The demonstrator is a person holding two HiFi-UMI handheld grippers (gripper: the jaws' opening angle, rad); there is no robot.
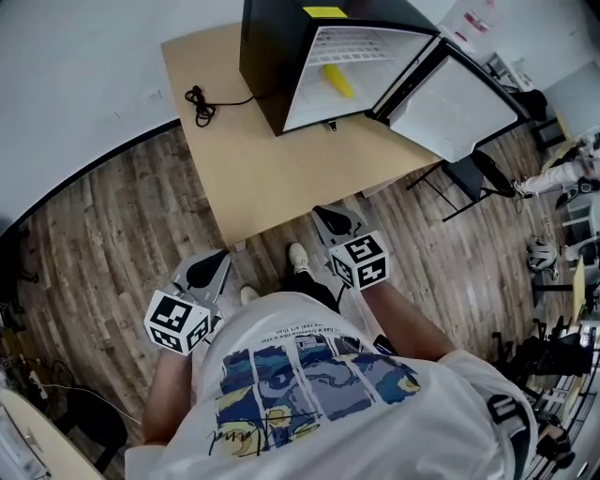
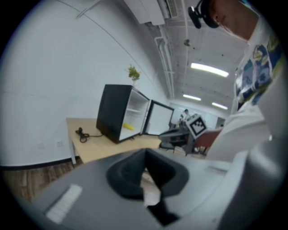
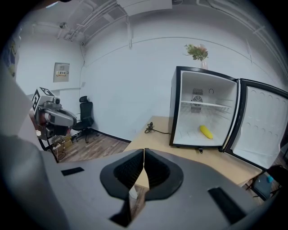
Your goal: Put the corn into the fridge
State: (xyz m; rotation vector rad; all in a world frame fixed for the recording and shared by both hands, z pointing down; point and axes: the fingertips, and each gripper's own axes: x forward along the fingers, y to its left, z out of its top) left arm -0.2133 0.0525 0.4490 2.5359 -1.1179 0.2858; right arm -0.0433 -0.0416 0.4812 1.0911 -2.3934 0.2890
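On the table (image 1: pixel 262 178), head view: corn (image 1: pixel 337 81) lies inside the open fridge (image 1: pixel 272 56); we cannot read its yellow top sticker (image 1: pixel 324 12).
Left gripper view: our left gripper (image 2: pixel 145 156) tilts upward, tongs together, empty.
Right gripper view: our right gripper (image 3: pixel 144 156) faces the fridge, tongs together, empty.

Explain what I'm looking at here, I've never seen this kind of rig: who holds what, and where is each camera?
There is no robot here: a person holds a two-jaw gripper in each hand. The head view looks down from the person's head at the left gripper and the right gripper; the marker cubes are part of them. The other two pictures come from a camera riding on each gripper, looking along its jaws. Both pairs of jaws are together and hold nothing. On the wooden table stands a small black fridge with its door open, and a coiled cable lies beside it. The yellow corn lies inside the fridge.
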